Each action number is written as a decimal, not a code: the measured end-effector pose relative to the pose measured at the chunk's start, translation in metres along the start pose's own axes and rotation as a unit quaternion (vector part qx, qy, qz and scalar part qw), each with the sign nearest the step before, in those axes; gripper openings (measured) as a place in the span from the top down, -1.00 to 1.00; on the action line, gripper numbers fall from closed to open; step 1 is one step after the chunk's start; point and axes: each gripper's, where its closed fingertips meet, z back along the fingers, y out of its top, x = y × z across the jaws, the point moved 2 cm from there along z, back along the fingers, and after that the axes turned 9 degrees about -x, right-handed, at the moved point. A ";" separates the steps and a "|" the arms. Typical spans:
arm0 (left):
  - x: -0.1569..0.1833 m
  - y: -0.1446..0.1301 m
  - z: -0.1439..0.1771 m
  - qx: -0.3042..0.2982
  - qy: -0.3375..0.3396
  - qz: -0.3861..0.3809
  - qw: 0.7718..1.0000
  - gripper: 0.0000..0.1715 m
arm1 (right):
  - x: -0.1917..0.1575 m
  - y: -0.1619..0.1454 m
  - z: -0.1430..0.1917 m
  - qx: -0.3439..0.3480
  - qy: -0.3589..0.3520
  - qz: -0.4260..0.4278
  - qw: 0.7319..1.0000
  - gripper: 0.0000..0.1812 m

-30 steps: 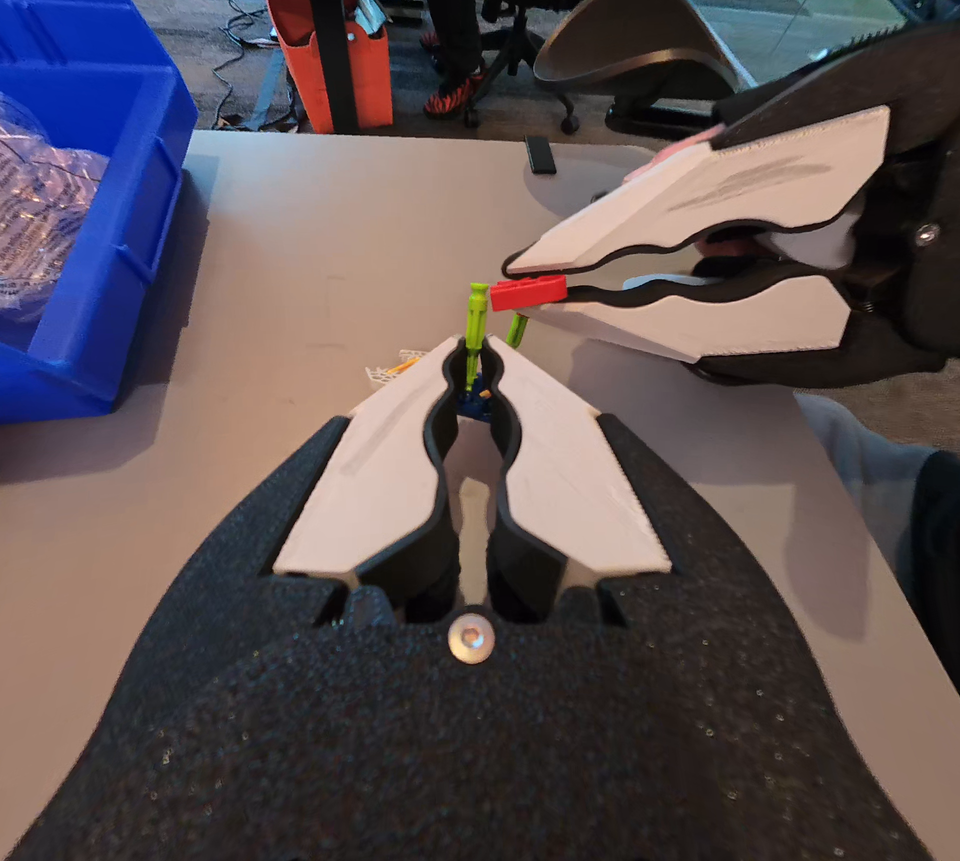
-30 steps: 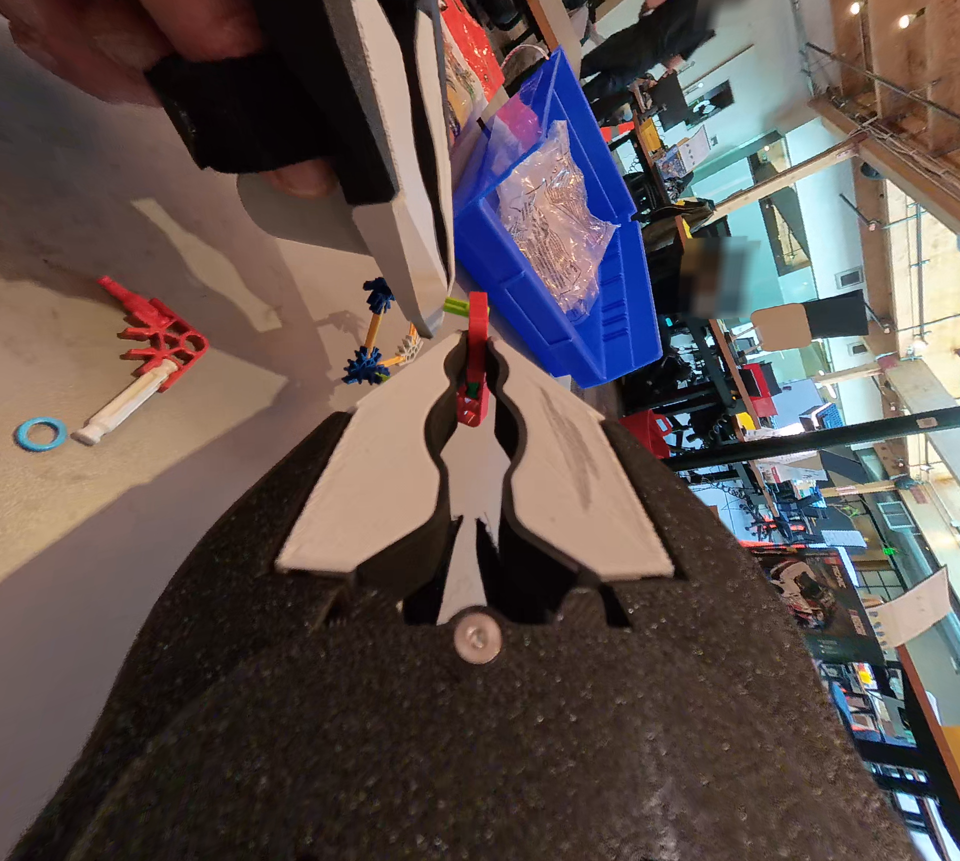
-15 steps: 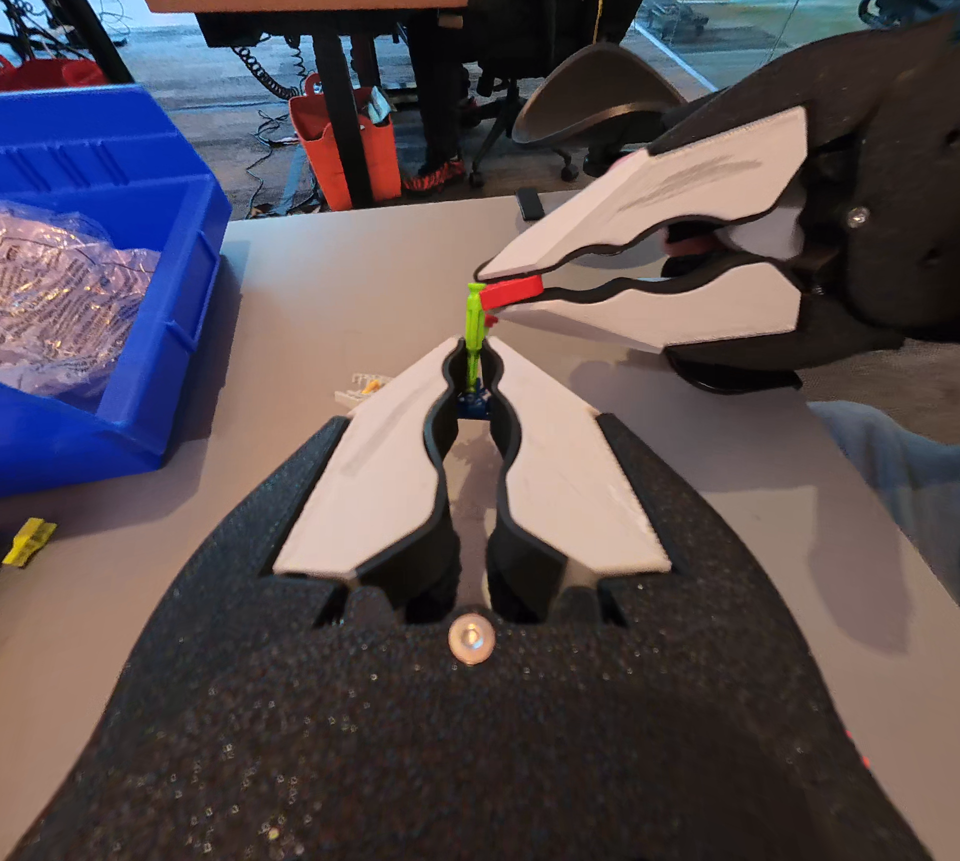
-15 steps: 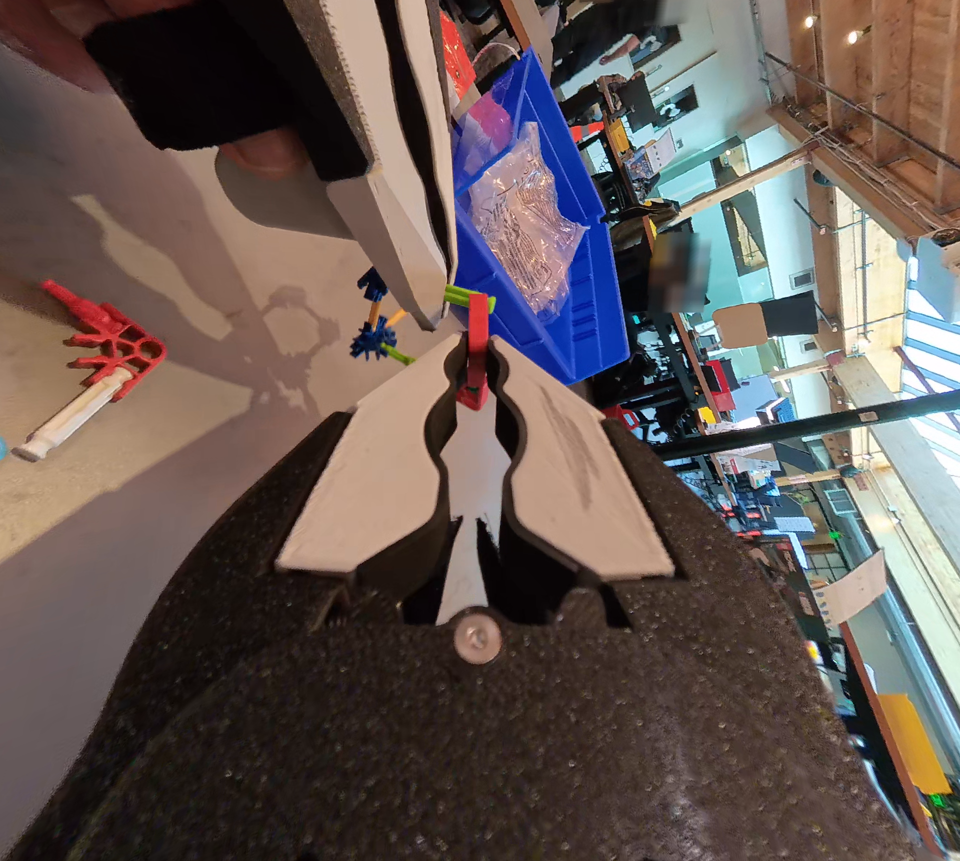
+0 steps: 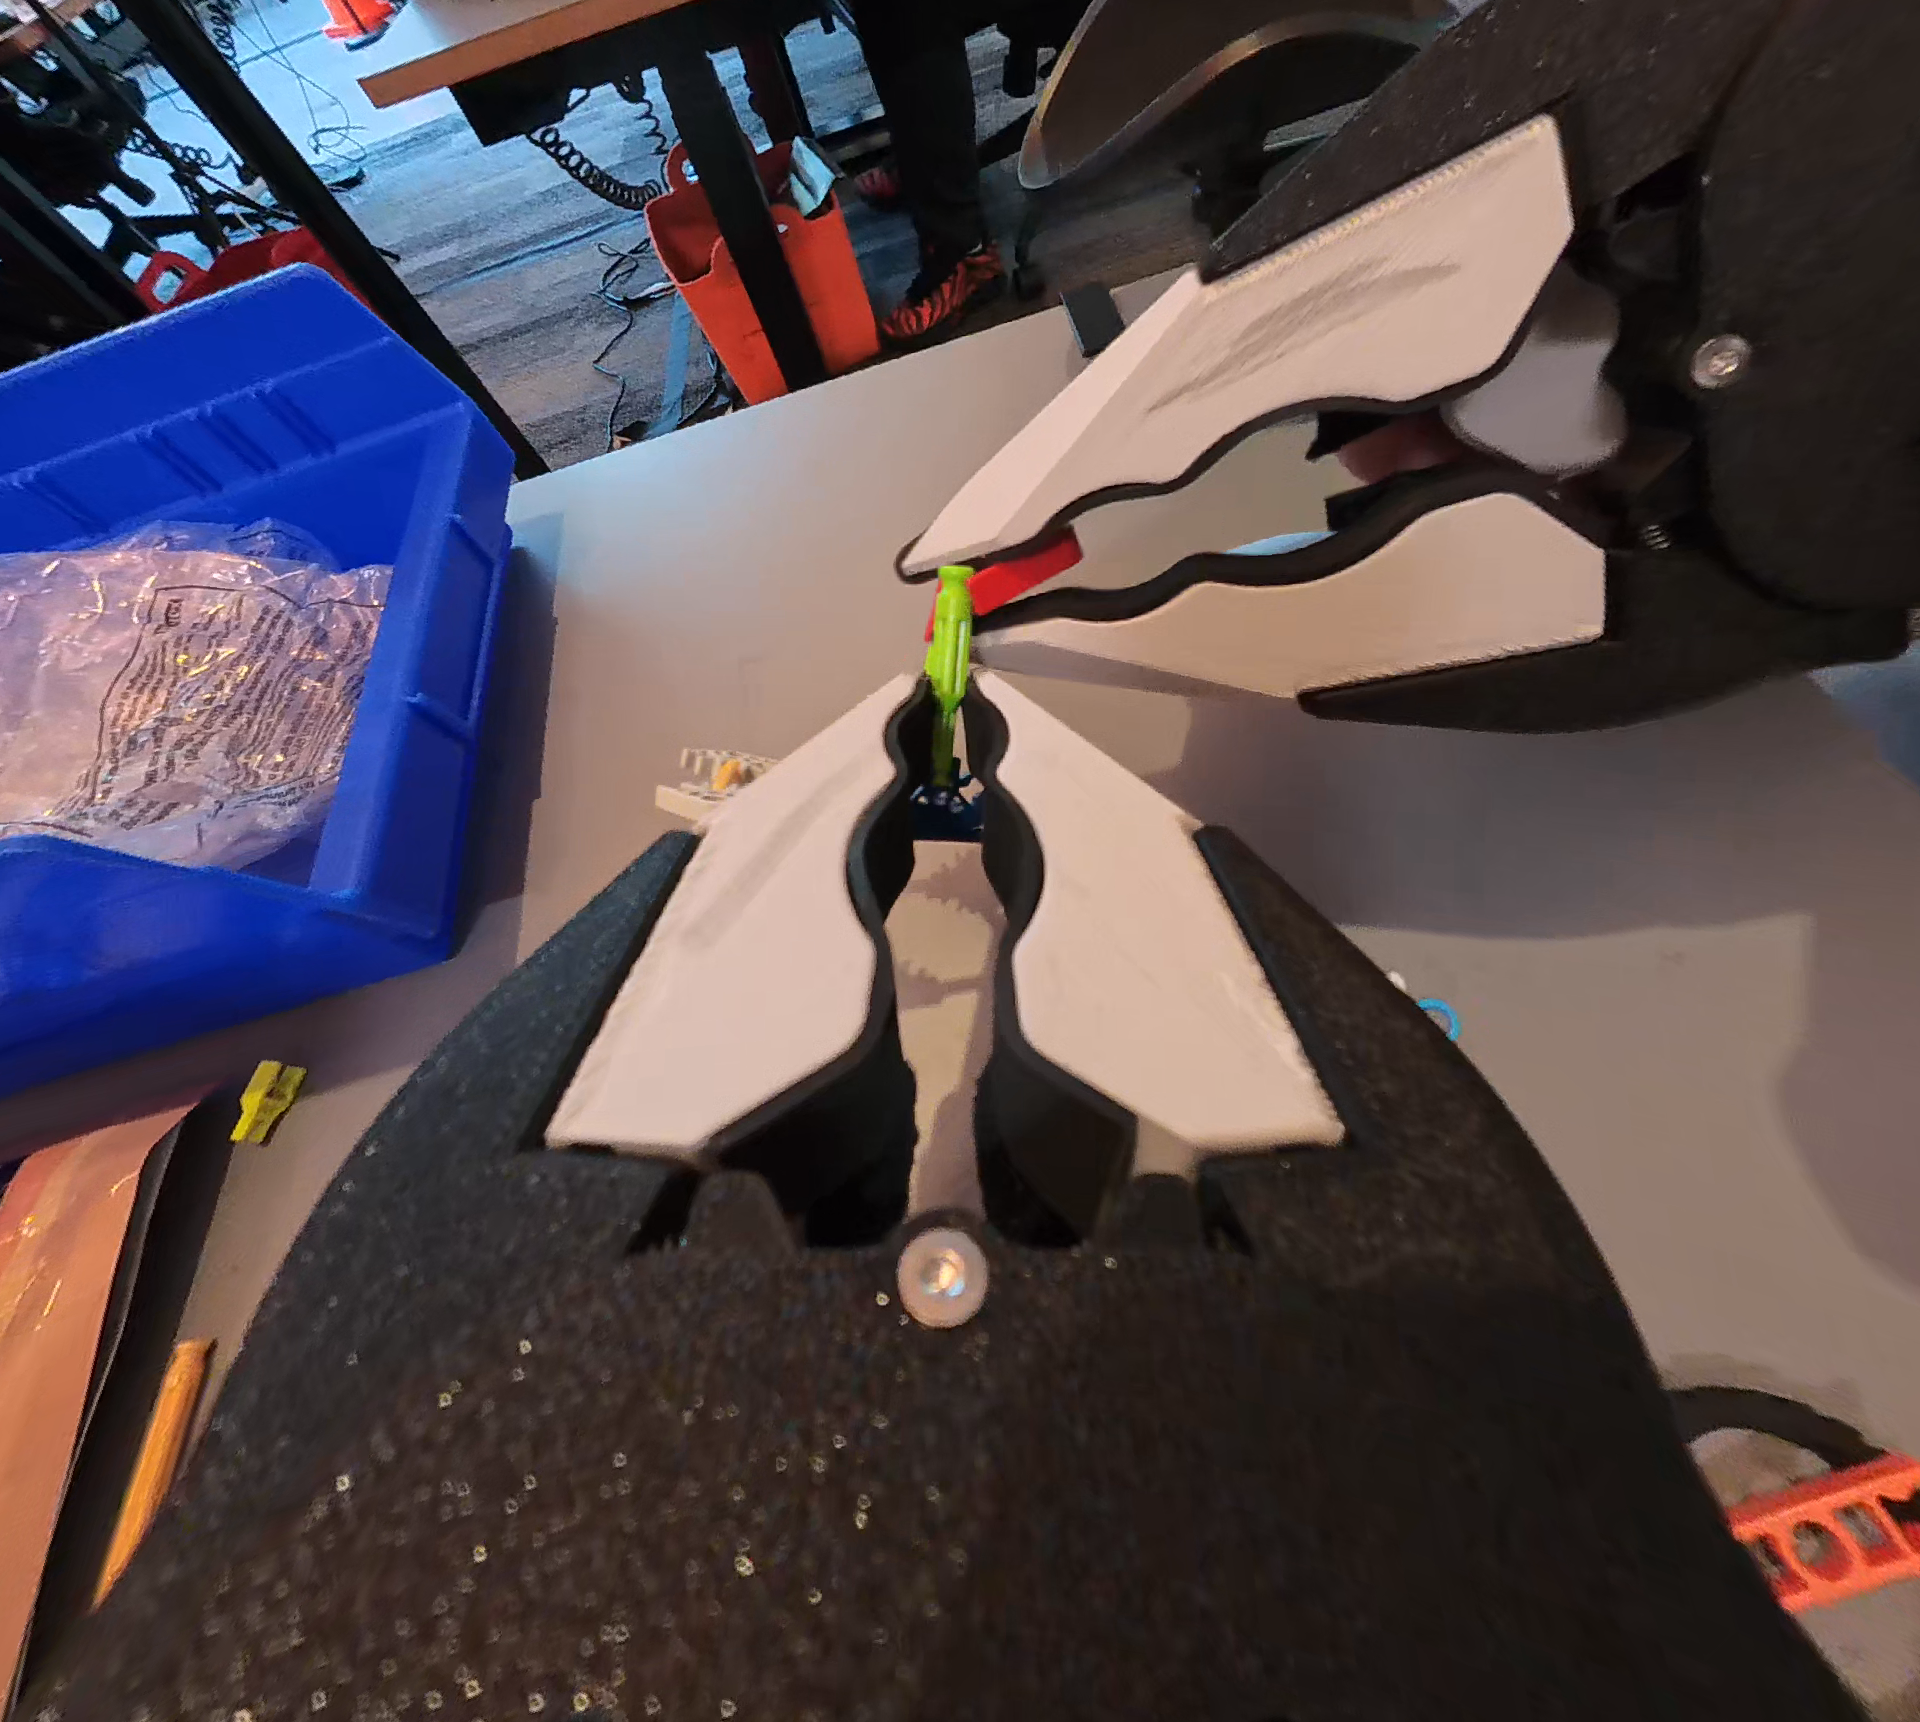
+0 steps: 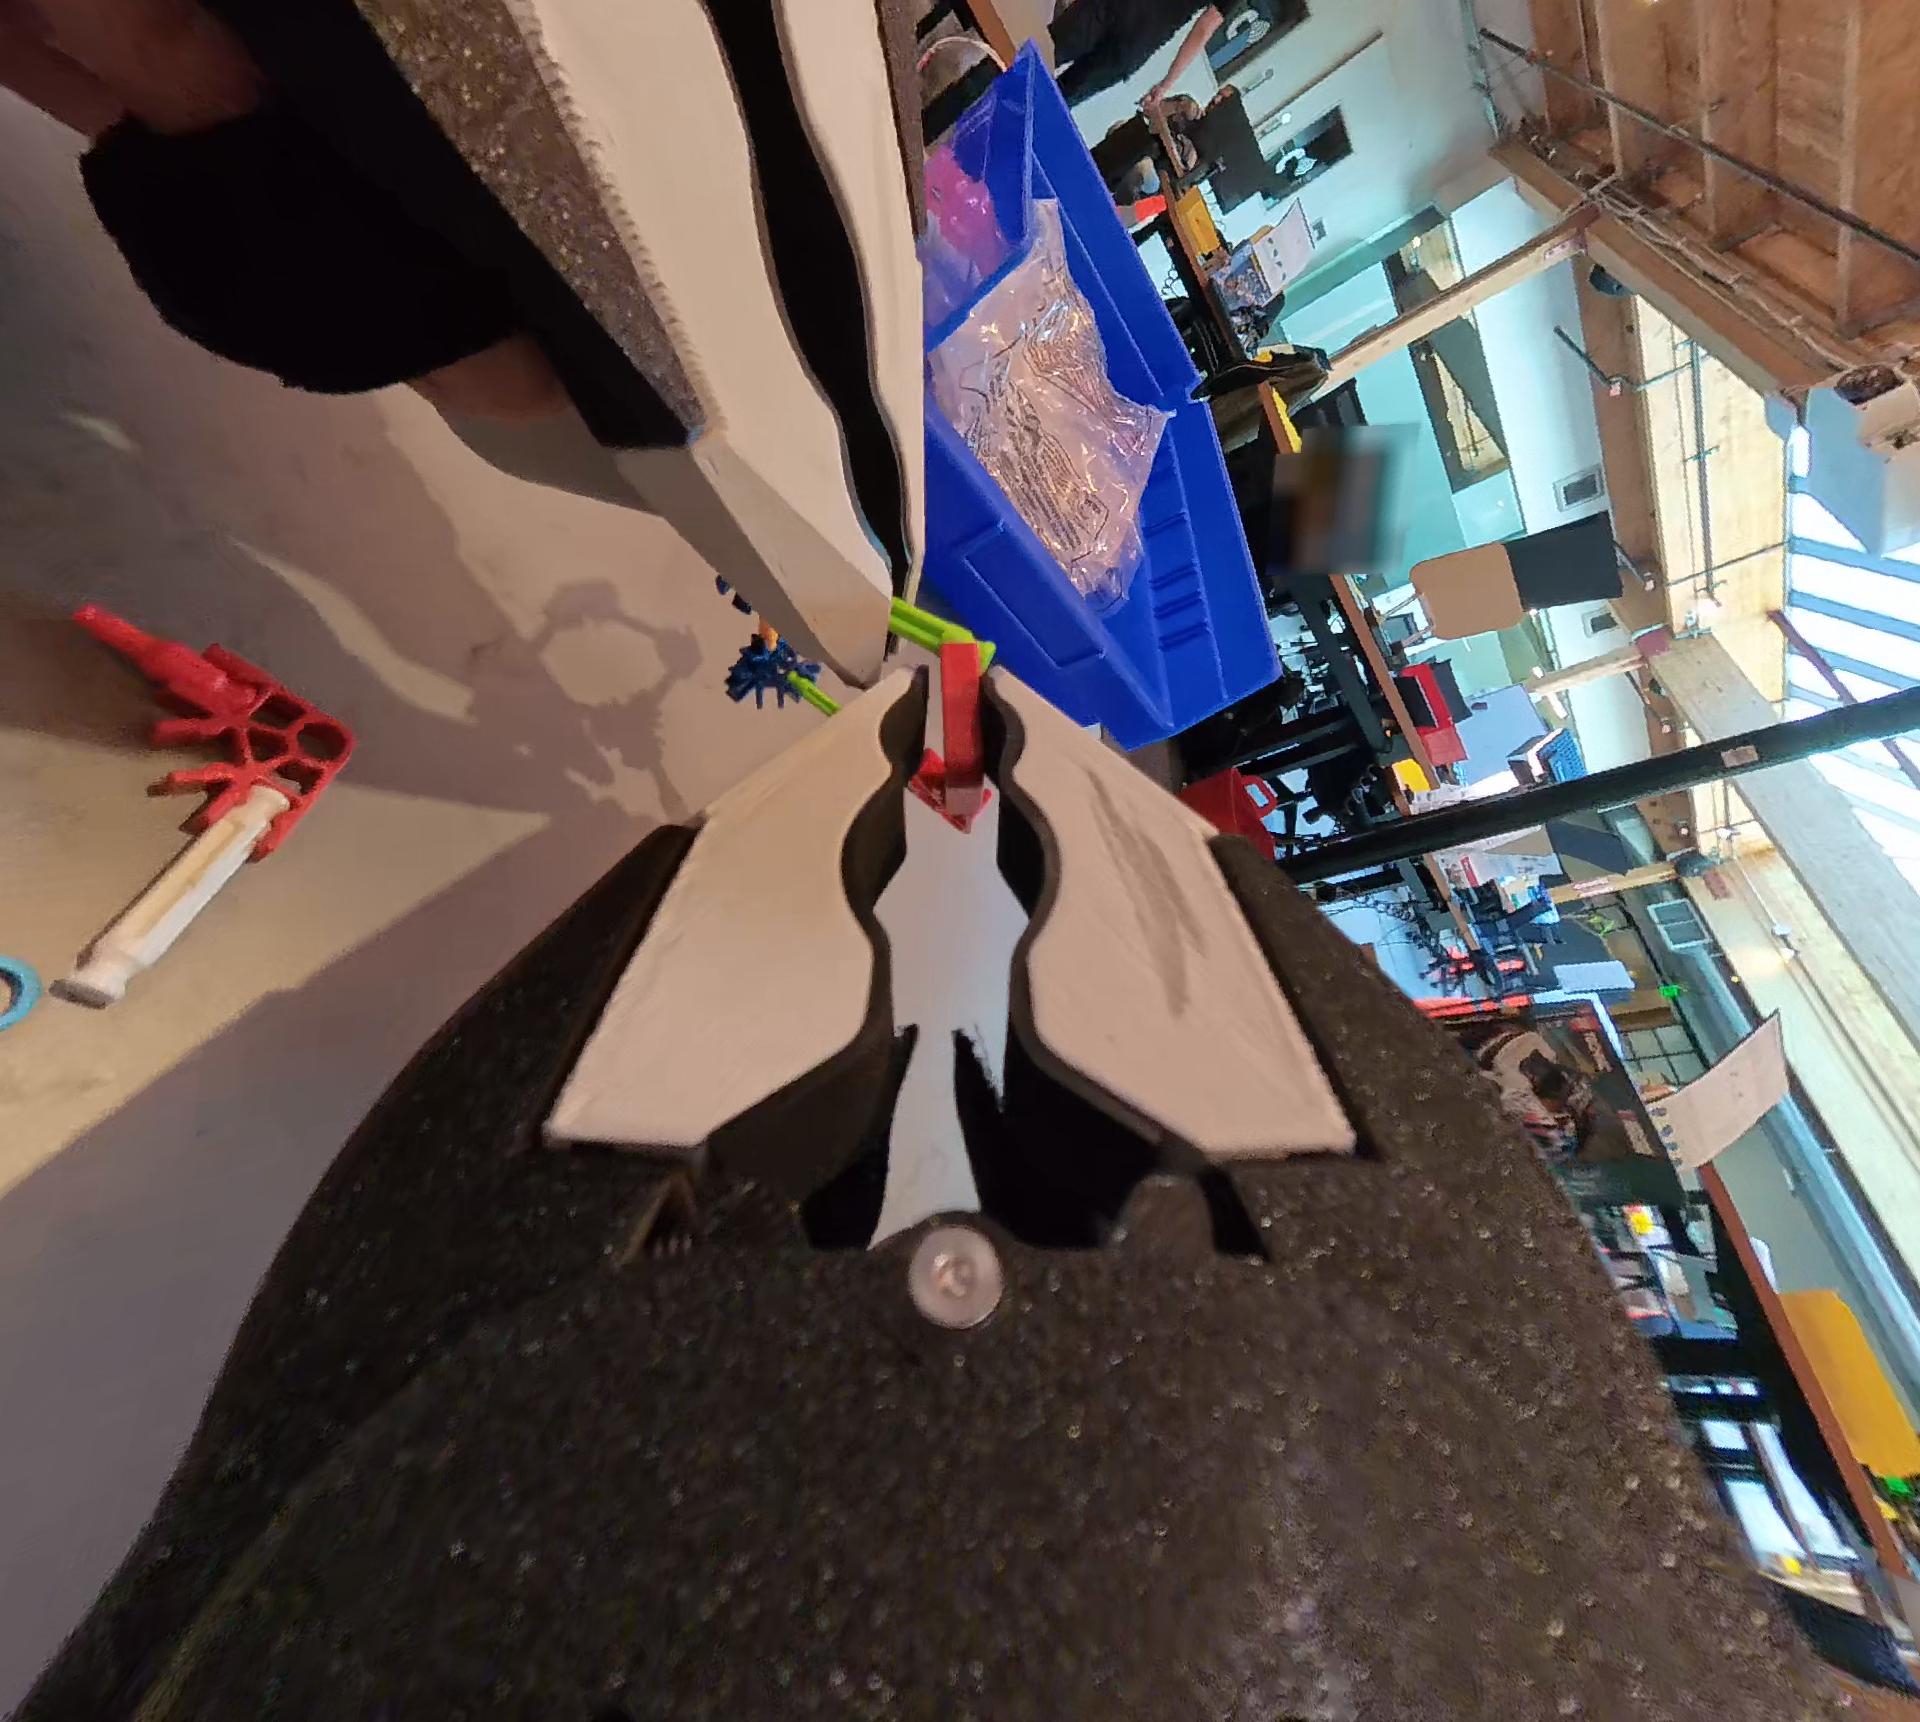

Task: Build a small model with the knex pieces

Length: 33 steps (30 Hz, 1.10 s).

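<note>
A slim lime-green plastic rod is gripped upright at the centre of the left wrist view, clenched between the white-faced left tongs, with a dark blue spiked plastic connector seen lower down in the gap between the fingers. From the right of that frame the right tongs are brought in sideways, clamped on a small flat red plastic connector whose end is touching, or just beside, the top of the green rod (the exact contact is hidden by the finger tips). In the right wrist view the red connector is seen held near the middle of the frame, pointed at the green rod.

Both pieces are held above a pale grey desk. A blue plastic bin holding a crumpled clear plastic bag sits at the left of the left wrist view. A red lattice-shaped plastic connector on a white rod and a light blue ring lie at the left edge of the right wrist view, well apart from the tongs; a small yellow plastic piece lies below the bin.

If the two pieces are being joined, the joint is judged to be best made with the rod kept steady, the red slot lined up squarely with the rod end, and pressure applied straight along the slot, so that the thin rod is not bent or twisted out of the grip.
</note>
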 end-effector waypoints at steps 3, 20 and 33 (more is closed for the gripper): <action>-0.001 -0.001 0.001 0.005 -0.008 0.010 1.000 0.98 | 0.001 0.001 0.001 0.011 0.014 -0.025 1.000 0.86; 0.002 0.015 0.037 0.115 -0.106 0.035 0.987 0.98 | 0.025 -0.003 0.028 0.099 0.194 -0.158 0.963 0.74; -0.009 0.016 0.043 0.128 -0.128 0.096 0.979 0.97 | 0.014 0.009 0.037 0.132 0.344 -0.243 0.897 0.93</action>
